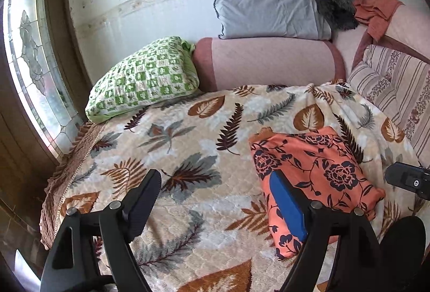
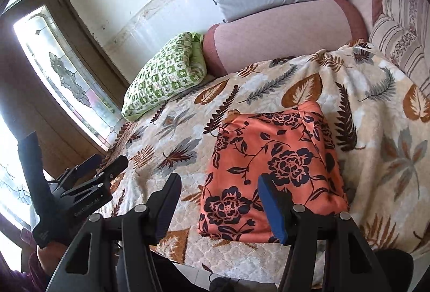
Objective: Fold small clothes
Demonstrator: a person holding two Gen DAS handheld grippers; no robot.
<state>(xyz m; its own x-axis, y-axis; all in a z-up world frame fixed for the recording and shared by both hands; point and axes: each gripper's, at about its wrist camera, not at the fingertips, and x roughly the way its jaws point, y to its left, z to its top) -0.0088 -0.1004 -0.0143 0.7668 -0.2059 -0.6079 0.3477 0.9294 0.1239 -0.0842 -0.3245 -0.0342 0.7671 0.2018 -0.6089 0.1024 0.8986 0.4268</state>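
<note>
Folded orange floral garment (image 2: 271, 173) on leaf-print blanket (image 2: 268, 87), right claw (image 2: 219, 204) spread above it

Orange garment (image 1: 317, 171): your left gripper's blue finger (image 1: 289, 207) covers its near left edge, so you cannot see the fold there.
Right gripper (image 1: 408, 180): in your left view only a black tip shows at 3 o'clock; the edge cuts off the rest.
Left gripper (image 2: 104, 164): seen side-on at 8 o'clock in your right view, its handle runs into shadow.
Dark furry thing (image 1: 336, 8): at 1 o'clock, too blurred to identify.
Striped cushion (image 1: 395, 87): cut off at 3 o'clock.
Window (image 1: 32, 55): the glare hides whatever lies outside.
</note>
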